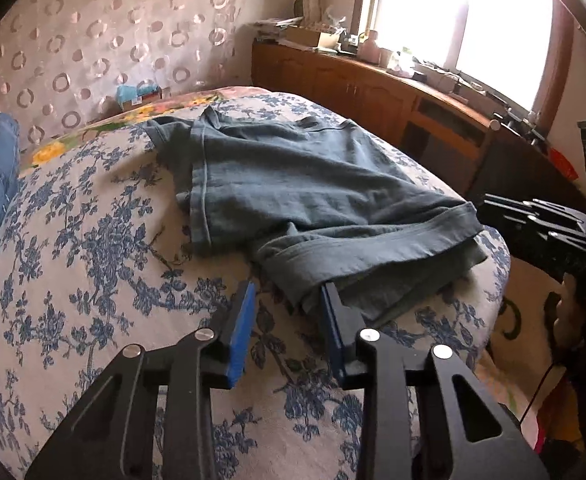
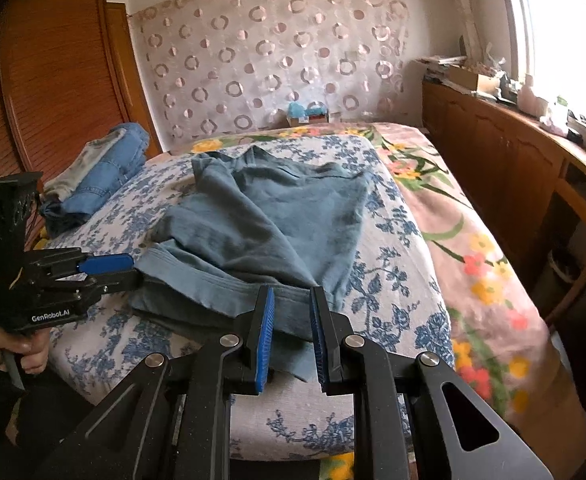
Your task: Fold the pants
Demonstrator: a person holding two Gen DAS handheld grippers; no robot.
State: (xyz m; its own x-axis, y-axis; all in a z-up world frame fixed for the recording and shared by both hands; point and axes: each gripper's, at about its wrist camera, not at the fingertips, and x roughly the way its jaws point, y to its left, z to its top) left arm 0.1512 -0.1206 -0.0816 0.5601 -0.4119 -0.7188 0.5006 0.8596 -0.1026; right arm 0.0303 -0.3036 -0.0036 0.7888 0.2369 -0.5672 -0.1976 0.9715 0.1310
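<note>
Our right gripper [image 2: 291,334] pinches the near hem of the pants [image 2: 261,224] between its blue pads. Our left gripper [image 1: 287,322] stands a little spread at the hem's left corner, gripping nothing that we can see. The grey-blue pants lie rumpled, folded over, on the flowered bedspread [image 2: 393,272].

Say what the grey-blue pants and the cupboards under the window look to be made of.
Pants: a soft, matte woven cloth, likely cotton; they crease and show stitched hems. Cupboards: probably varnished wood, orange-brown with a slight sheen and panelled doors.
</note>
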